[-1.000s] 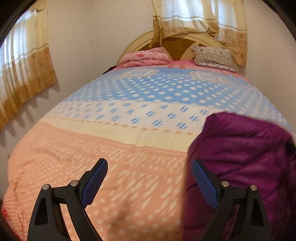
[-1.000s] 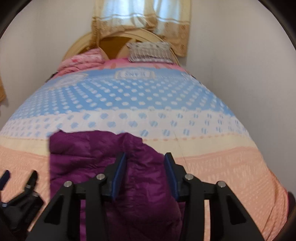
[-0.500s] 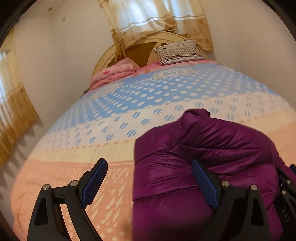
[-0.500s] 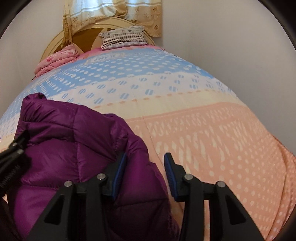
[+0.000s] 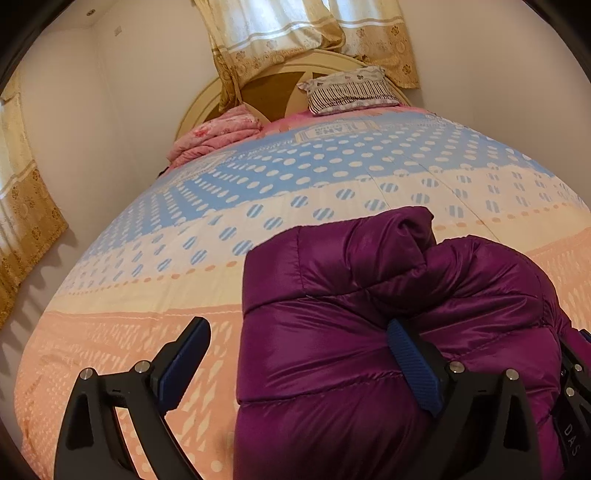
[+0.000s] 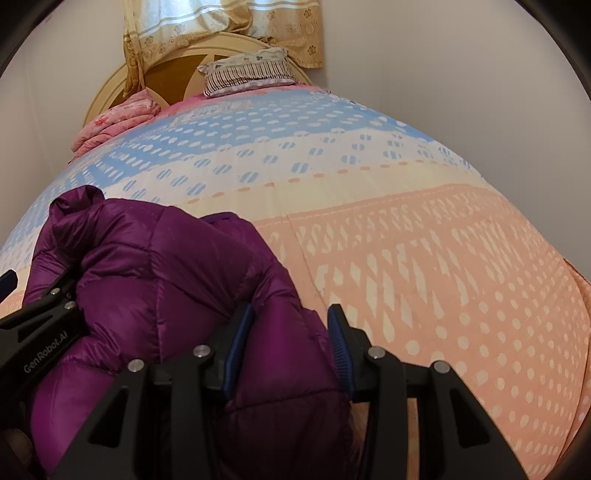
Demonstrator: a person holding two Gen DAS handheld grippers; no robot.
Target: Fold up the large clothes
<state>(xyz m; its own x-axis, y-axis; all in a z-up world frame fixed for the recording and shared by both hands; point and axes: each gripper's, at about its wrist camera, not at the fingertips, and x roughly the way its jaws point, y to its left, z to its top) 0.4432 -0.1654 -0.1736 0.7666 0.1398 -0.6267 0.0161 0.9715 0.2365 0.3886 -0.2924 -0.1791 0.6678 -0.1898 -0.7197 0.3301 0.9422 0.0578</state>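
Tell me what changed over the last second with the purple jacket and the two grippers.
The purple jacket has been carried toward the bed's foot and lowered, from a flatter spread into a bunched bundle on the bedspread. The right gripper kept its grip on a jacket fold. The left gripper stayed wide open and swung over the jacket's left edge. Pillow and pink blanket are unchanged.

A glossy purple quilted jacket [image 5: 388, 332], its smooth nylon-like shell catching the light, lies on a matt cotton-look bedspread [image 5: 166, 258] printed in blue, cream and peach. The fingers [image 5: 188, 354] are matt black plastic faced with ribbed blue rubbery pads and fixed by shiny metal screws. At twelve o'clock, a painted wooden headboard [image 5: 280, 92] backs a striped cloth pillow [image 5: 347, 90] and thin patterned curtains [image 5: 288, 33].
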